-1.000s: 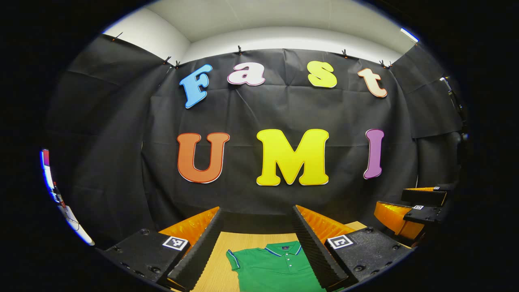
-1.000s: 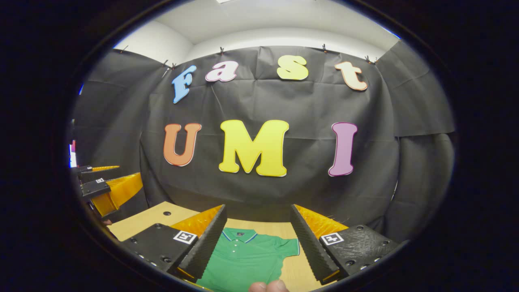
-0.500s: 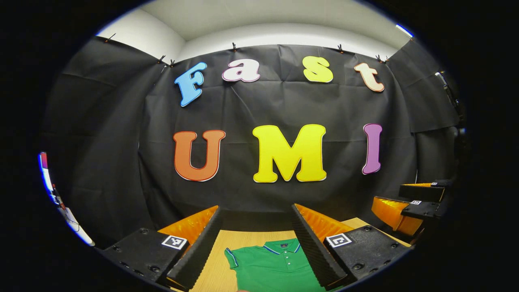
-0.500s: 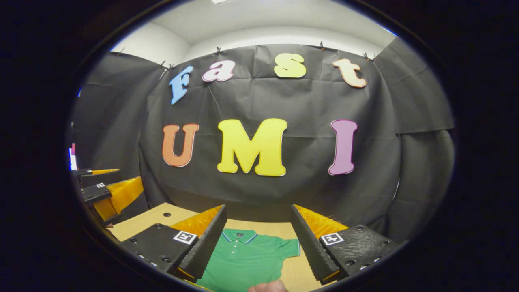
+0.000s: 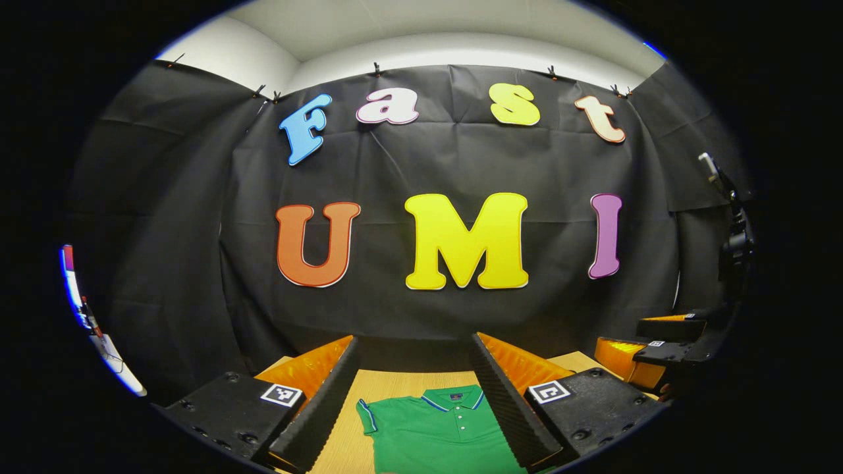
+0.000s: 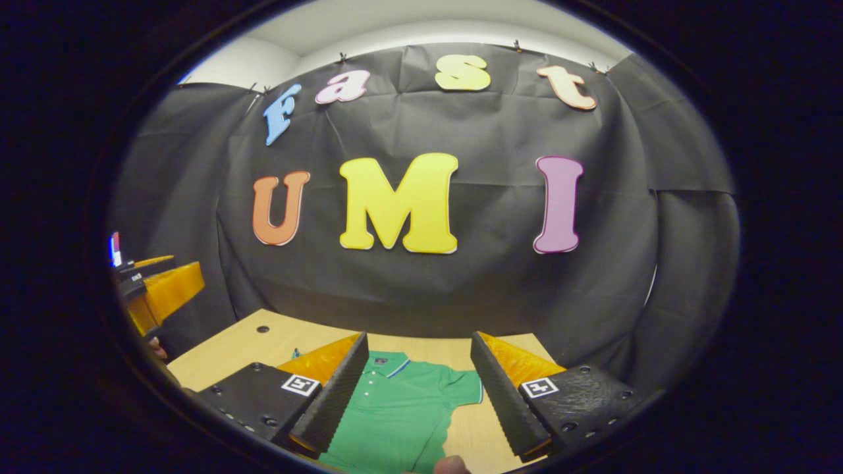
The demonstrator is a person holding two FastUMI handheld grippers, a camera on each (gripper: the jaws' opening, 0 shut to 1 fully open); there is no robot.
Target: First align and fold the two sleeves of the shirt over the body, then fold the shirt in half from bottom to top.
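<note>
1. Here, the green shirt [image 5: 438, 431] lies flat on the wooden counter [image 6: 230, 352], collar toward its far edge.
2. The left gripper [image 5: 415, 388] hangs above it, spread wide, empty.
3. The right gripper [image 6: 418, 388] likewise.

Finger plates [image 5: 552, 391]: square black-and-white coded markers, not legible as text.
Shirt [image 5: 438, 431] neck tag: small dark patch, possibly a brand label, unreadable.

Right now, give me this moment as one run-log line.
shirt: flat on table, sleeves unfolded | left gripper: open, above shirt | right gripper: open, above shirt | fold: not started
</note>
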